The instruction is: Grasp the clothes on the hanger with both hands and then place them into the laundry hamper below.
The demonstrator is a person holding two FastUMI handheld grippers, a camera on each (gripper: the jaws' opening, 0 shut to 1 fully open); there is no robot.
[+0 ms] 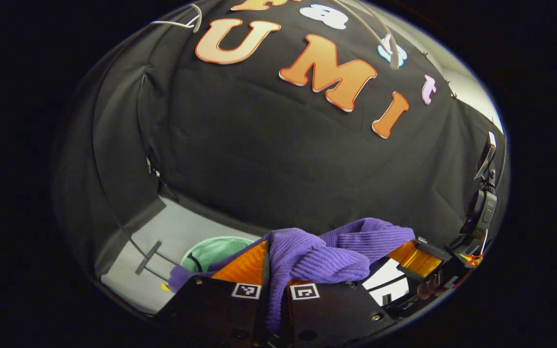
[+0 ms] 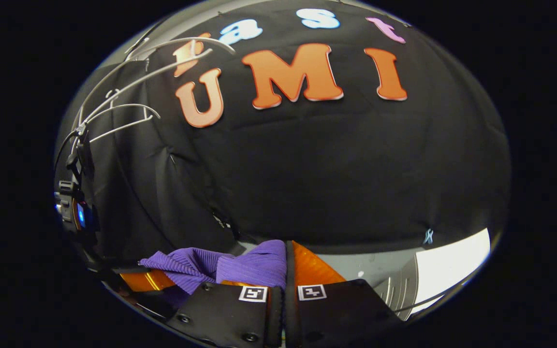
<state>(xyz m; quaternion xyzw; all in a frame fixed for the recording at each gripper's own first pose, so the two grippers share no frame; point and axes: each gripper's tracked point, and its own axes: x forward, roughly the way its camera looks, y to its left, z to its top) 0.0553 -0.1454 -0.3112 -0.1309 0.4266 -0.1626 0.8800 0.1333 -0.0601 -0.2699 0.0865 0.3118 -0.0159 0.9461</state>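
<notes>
Partly hidden things
The purple garment (image 1: pixel 317 256) covers much of the green hamper (image 1: pixel 213 251); the hanger (image 2: pixel 128 96) runs off the picture's edge.

Dim booth, bright floor glare, strong fisheye warping at edges.

open floor (image 1: pixel 182 227) surrounds the green hamper (image 1: pixel 215 251) below; bare white hangers (image 2: pixel 128 92) jut out overhead, nothing between.
</notes>
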